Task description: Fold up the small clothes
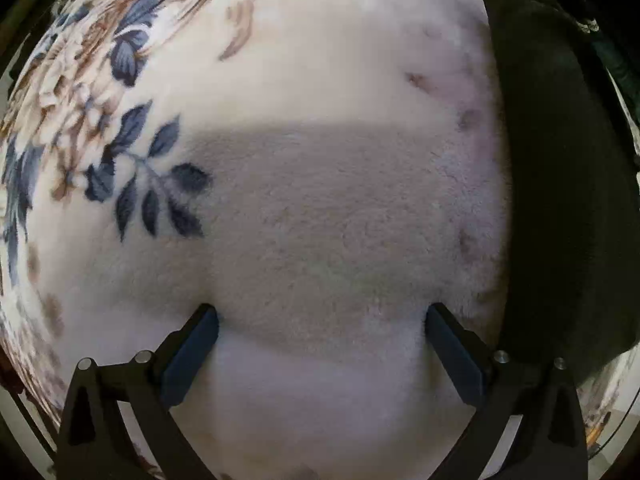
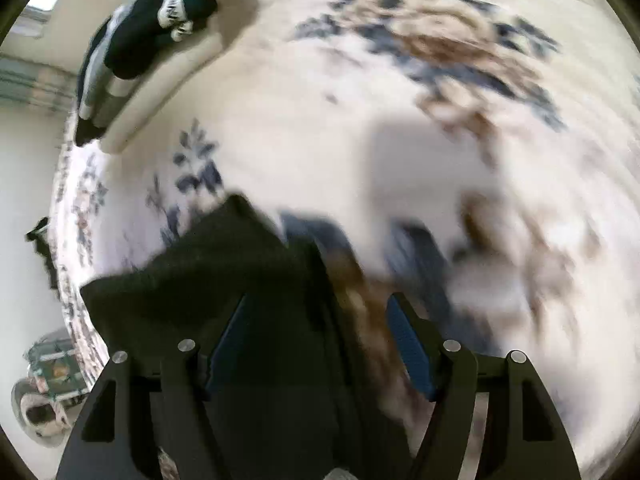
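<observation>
A black garment (image 1: 560, 184) lies on the fluffy floral blanket (image 1: 280, 80) along the right edge of the left wrist view. My left gripper (image 1: 322, 316) is open and empty, its fingertips pressed into the blanket just left of the garment. In the blurred right wrist view the black garment (image 2: 224, 276) lies under and between the fingers of my right gripper (image 2: 316, 312), which is open. The garment covers the left finger; its edge runs up the middle of the gap.
A pile of dark folded clothes with white trim (image 2: 152, 28) rests on a cream cushion (image 2: 168, 80) at the far left of the bed. The bed edge (image 2: 70, 240) drops to the floor, where a basket (image 2: 44, 392) stands.
</observation>
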